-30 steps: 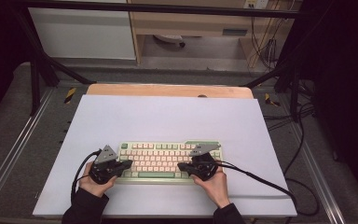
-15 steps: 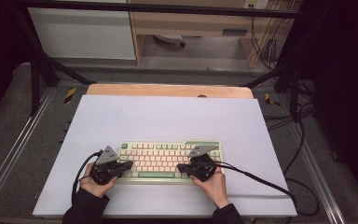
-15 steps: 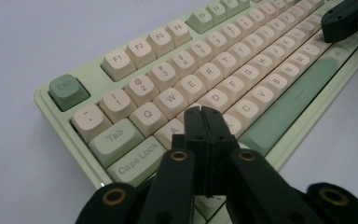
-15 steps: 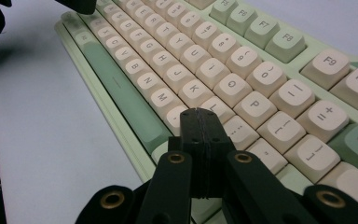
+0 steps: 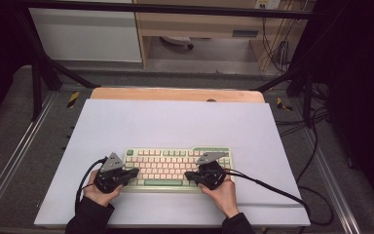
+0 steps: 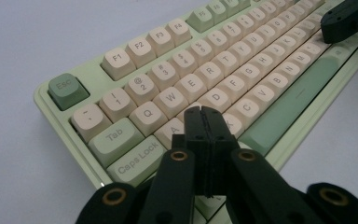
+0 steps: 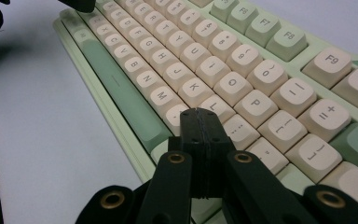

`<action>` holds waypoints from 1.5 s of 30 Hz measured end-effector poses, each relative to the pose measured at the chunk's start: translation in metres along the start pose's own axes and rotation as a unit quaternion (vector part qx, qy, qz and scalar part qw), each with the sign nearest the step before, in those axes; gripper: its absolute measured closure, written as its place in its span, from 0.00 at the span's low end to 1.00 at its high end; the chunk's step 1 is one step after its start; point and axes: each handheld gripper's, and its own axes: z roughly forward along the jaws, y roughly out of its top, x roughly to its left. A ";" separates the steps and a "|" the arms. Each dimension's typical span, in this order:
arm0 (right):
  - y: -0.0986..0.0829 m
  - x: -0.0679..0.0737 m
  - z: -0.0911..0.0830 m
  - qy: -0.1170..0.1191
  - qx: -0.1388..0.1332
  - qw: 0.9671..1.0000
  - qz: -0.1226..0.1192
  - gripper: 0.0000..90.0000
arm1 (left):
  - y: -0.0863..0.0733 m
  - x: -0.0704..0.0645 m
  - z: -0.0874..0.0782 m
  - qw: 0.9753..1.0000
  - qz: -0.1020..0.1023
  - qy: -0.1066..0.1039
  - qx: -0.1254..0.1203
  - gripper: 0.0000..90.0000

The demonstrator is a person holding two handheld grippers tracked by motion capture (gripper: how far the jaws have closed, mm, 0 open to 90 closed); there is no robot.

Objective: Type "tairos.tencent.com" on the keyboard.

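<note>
A green-and-cream mechanical keyboard (image 5: 177, 166) lay near the front of the white table (image 5: 175, 122). The left gripper (image 6: 203, 113), jaws pressed together, sat over the A key (image 6: 173, 129) beside Caps Lock. The right gripper (image 7: 198, 115), jaws likewise together, hovered by the M key (image 7: 162, 96).

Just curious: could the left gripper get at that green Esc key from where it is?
Probably yes. The left gripper, jaws shut, hangs over the A key of the keyboard; the Esc key lies close by with nothing between them.
</note>
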 end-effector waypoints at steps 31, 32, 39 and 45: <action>0.004 -0.004 -0.024 -0.019 -0.019 1.000 0.000 1.00 | 0.011 -0.013 0.006 1.000 0.012 -0.009 -0.005 1.00; 0.004 -0.004 -0.024 -0.019 -0.019 1.000 0.001 1.00 | 0.012 -0.015 0.008 1.000 0.014 -0.011 -0.003 0.99; 0.004 -0.004 -0.025 -0.019 -0.021 1.000 -0.001 1.00 | 0.016 -0.025 0.018 1.000 0.025 -0.019 0.003 0.99; 0.004 -0.004 -0.024 -0.018 -0.021 1.000 0.000 1.00 | 0.015 -0.029 0.025 0.999 0.030 -0.021 0.013 1.00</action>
